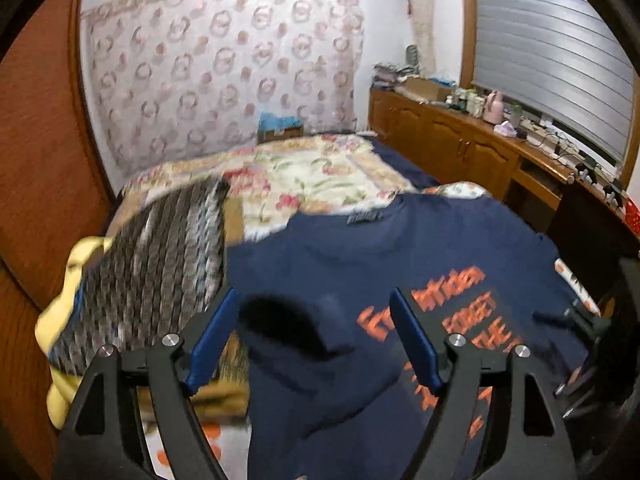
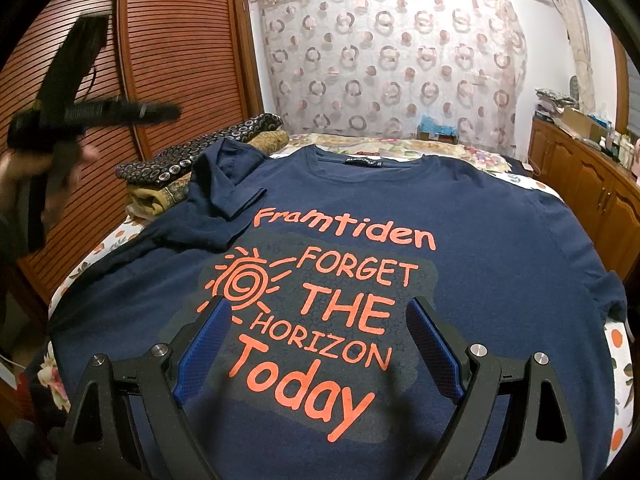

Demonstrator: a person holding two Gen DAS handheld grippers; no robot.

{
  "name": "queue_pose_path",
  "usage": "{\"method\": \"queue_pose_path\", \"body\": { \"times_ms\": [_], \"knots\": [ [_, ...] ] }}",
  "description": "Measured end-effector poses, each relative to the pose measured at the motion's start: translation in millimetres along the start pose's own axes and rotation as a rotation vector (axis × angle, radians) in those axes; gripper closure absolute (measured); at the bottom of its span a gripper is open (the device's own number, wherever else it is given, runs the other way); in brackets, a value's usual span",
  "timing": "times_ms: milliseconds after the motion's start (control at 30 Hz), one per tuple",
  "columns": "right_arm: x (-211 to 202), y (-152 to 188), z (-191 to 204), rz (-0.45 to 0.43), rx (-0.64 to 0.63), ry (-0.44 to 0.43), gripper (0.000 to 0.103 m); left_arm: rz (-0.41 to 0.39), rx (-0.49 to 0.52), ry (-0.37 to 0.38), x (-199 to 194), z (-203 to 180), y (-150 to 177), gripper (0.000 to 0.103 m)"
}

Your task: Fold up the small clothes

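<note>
Item: louvred wardrobe door (image 2: 168, 52), brown, standing along the bed's left edge.

Item: stack of folded clothes (image 2: 200, 160), dark patterned piece on top; at the bed's far left corner, just beside the shirt's shoulder.

Item: left gripper (image 1: 312, 320); jaws spread wide, nothing between them; held above the shirt's left side; seen blurred and raised in the right wrist view, in a person's hand.

Item: navy T-shirt (image 2: 460, 208), orange print facing up; spread flat across the bed (image 2: 620, 344), collar toward the far edge, hem toward the near edge; its left sleeve (image 2: 224, 192) lies folded inward over the chest, touching the first line of print; the right sleeve lies flat, unfolded, at the bed's right edge.

Item: right gripper (image 2: 320, 344); jaws spread, empty; hovering over the lower print near the near edge.

Item: wooden cabinets (image 2: 592, 184), cluttered top, beyond the bed's right edge.

Step in hand, judged: first side fold, sleeve laid in and released.

Next move, judged: a pinch at the right sleeve or right side, carried inward to match; the fabric needs laying without bunching.
</note>
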State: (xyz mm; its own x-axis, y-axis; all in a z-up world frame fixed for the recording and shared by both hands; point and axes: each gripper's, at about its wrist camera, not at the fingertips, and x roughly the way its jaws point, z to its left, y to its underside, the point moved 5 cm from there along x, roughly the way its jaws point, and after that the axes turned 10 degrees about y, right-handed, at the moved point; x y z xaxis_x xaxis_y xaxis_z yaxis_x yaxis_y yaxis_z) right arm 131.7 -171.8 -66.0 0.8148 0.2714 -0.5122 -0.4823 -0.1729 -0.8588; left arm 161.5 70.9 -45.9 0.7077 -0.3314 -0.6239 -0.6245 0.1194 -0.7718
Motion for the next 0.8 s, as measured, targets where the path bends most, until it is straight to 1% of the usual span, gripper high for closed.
{"method": "queue_pose_path", "body": {
  "times_ms": [133, 233, 367, 467, 600, 733, 800],
  "knots": [
    [1, -2, 0, 0.01, -0.004, -0.017, 0.013, 0.02, -0.051, -0.035, 3, 16, 39, 0.025],
    [2, -3, 1, 0.019, -0.008, -0.045, 0.014, 0.028, -0.073, -0.047, 8, 19, 58, 0.025],
    [3, -9, -1, 0.031, -0.003, -0.084, 0.018, 0.071, -0.072, -0.07, 21, 17, 80, 0.025],
    [1, -23, 0, 0.018, -0.016, -0.103, 0.018, 0.117, -0.071, -0.085, 33, 21, 94, 0.025],
    [-1, -42, 4, -0.012, -0.05, -0.117, 0.018, 0.173, -0.08, -0.093, 46, 24, 104, 0.025],
    [8, -56, 11, -0.025, -0.092, -0.128, 0.022, 0.192, -0.088, -0.081, 50, 24, 105, 0.024],
    [19, -62, 16, -0.018, -0.115, -0.144, 0.024, 0.195, -0.107, -0.069, 51, 26, 105, 0.022]
  ]
}}
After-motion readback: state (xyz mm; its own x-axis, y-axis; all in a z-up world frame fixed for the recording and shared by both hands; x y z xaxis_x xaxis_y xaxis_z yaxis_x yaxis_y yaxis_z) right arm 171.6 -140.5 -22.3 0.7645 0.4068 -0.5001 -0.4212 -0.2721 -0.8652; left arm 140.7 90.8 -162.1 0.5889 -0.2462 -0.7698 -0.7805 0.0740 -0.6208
